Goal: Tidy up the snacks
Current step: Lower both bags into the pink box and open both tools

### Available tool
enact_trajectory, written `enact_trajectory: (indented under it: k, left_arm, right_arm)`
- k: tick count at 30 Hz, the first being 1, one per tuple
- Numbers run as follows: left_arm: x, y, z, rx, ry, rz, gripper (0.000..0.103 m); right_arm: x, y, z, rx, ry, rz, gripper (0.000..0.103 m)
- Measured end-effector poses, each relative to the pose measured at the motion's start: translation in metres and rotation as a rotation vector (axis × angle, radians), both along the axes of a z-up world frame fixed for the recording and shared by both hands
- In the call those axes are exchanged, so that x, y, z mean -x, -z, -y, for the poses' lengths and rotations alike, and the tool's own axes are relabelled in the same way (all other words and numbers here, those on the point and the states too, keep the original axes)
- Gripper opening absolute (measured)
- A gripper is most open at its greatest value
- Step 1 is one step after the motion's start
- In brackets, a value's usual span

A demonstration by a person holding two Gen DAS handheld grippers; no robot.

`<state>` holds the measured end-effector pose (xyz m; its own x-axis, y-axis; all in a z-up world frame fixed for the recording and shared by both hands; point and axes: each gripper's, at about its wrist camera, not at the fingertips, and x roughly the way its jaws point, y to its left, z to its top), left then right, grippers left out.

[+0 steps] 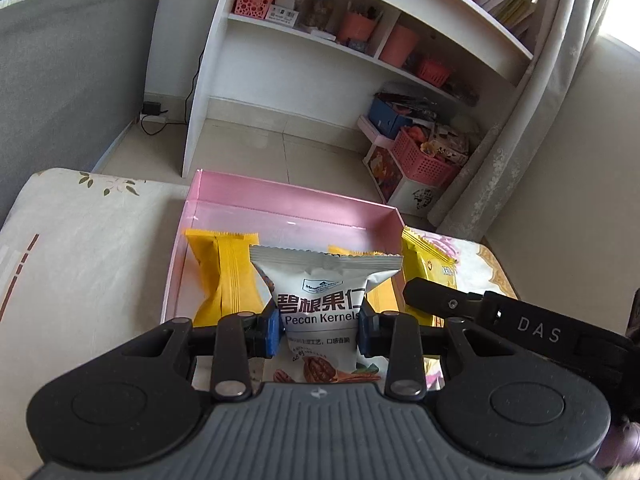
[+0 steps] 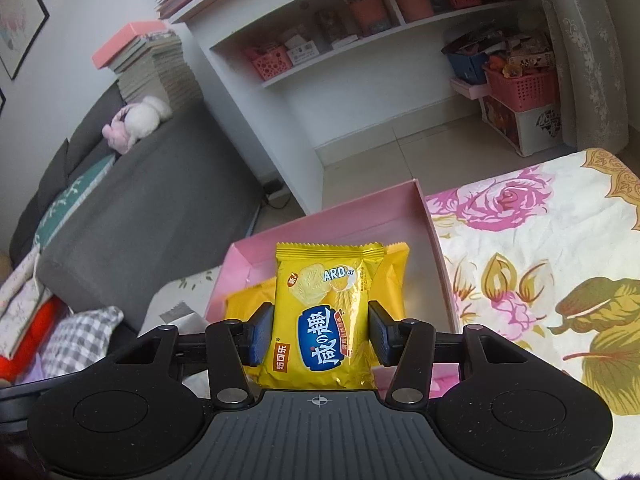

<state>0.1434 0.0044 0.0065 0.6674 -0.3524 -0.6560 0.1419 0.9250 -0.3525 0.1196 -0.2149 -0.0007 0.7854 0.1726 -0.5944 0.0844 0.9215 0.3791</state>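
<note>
Floral bedspread (image 2: 540,248) under pink box (image 1: 288,208); left gripper (image 1: 318,330) clamps pecan packet (image 1: 324,300), hiding yellow packets (image 1: 224,276); right gripper (image 2: 320,332), angled downward, clamps yellow biscuit packet (image 2: 320,312) at 12 o'clock.

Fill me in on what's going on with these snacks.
A person is sorting snack packets into a pink box on a flowered bedspread. The left tongs are clamped on a white pecan kernel packet, the right tongs on a yellow biscuit packet. Both packets are held over the box, where other yellow packets already lie.
</note>
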Motion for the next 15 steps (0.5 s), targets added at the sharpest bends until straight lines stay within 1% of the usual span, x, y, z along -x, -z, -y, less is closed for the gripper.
enact_trajectory:
  k: [2, 4, 10, 13, 15]
  left_arm:
    - [-0.010, 0.004, 0.003, 0.013, -0.014, 0.002, 0.032]
    - [-0.017, 0.009, 0.004, 0.009, -0.027, 0.003, 0.032]
    - [-0.032, 0.024, 0.007, -0.066, -0.058, -0.014, 0.032]
    - [-0.039, 0.032, 0.008, -0.094, -0.059, -0.027, 0.032]
    - [-0.042, 0.035, 0.009, -0.093, -0.055, -0.020, 0.033]
  right_arm:
    - [-0.007, 0.001, 0.001, -0.006, 0.005, 0.009, 0.049]
    - [-0.016, 0.001, 0.002, -0.011, 0.010, 0.009, 0.049]
    - [-0.046, 0.006, 0.006, -0.048, 0.021, 0.030, 0.049]
    - [-0.062, 0.013, 0.006, -0.036, 0.026, 0.017, 0.049]
    - [-0.070, 0.017, 0.007, -0.019, 0.029, 0.010, 0.049]
